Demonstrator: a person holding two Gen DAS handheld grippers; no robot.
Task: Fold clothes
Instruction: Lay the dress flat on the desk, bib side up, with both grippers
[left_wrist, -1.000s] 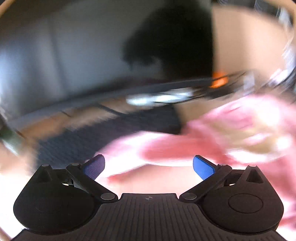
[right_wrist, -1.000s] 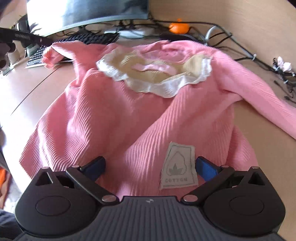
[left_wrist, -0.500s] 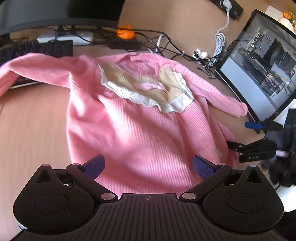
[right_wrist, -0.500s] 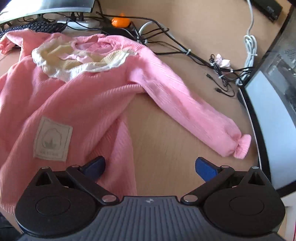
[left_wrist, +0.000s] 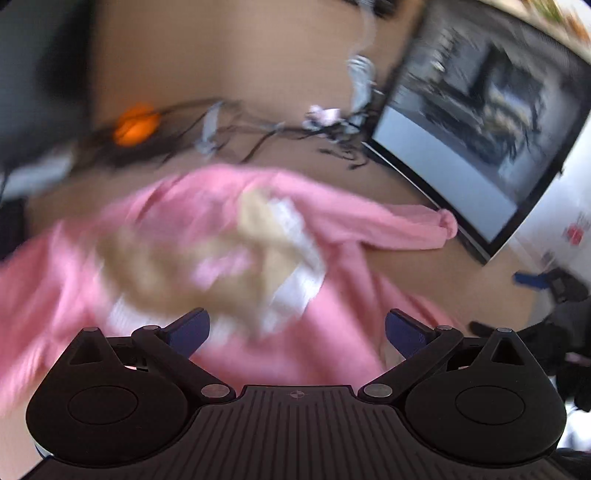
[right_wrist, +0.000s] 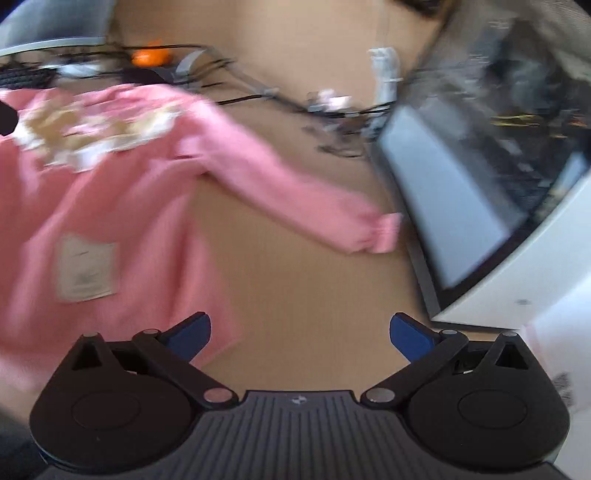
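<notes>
Hovering wide open, left gripper (left_wrist: 297, 326) over pink sweater (left_wrist: 332, 332). Spread empty too, right gripper (right_wrist: 300, 330), above bare desk (right_wrist: 295, 280) beside sleeve (right_wrist: 295, 195).

- The pink sweater (right_wrist: 155, 206) is a soft knitted cloth, matt, with a beige cloth patch (right_wrist: 86, 267).
- The counter (right_wrist: 306, 280) looks like light wood, smooth and matt.
- The fingers (right_wrist: 190, 332) have blue pads on black matt plastic, with small shiny metal pins.
- The monitor (left_wrist: 469, 147) has a glossy screen.

sweater (right_wrist: 122, 206) on desk (right_wrist: 295, 288) | cables (right_wrist: 332, 107) behind | monitor (right_wrist: 461, 206) right (beside the sleeve (right_wrist: 303, 195) end)
</notes>
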